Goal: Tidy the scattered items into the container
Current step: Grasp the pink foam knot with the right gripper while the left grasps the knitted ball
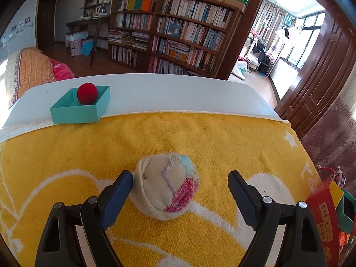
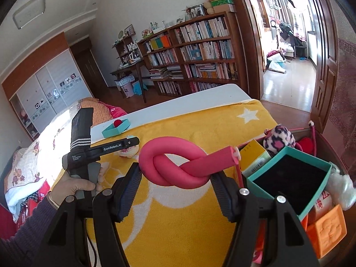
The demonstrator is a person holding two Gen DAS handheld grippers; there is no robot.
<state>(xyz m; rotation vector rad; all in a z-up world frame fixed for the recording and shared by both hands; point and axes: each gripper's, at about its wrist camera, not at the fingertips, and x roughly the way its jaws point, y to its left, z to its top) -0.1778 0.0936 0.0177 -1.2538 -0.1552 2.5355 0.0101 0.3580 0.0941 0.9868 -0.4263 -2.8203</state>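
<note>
Pink foam tube (image 2: 178, 162): tied in a knot, clamped between both pads of the right claw (image 2: 175, 185), lifted off the yellow terry towel (image 2: 189, 222).
Rolled cream sock ball with pink and blue patches (image 1: 167, 185): lying on the yellow terry towel, between the fingers of the left claw (image 1: 180, 189); left pad touches or nearly touches it, right pad clearly apart.
Left claw: released, jaws wide, nothing gripped.
Right claw: clenched on the foam tube.
Container (image 2: 327, 133): dark bin at the right edge of the towel, already holding a teal box with black lining (image 2: 289, 178), an orange embossed block (image 2: 327, 231), a leopard-print plush (image 2: 279, 138), cartons.
Small teal tray (image 1: 80, 108): on the white tabletop (image 1: 178, 93) past the towel's far edge, red fuzzy ball (image 1: 87, 93) inside it.
Person's hand (image 2: 75, 187): gripping the left claw's handle, purple sleeve.
</note>
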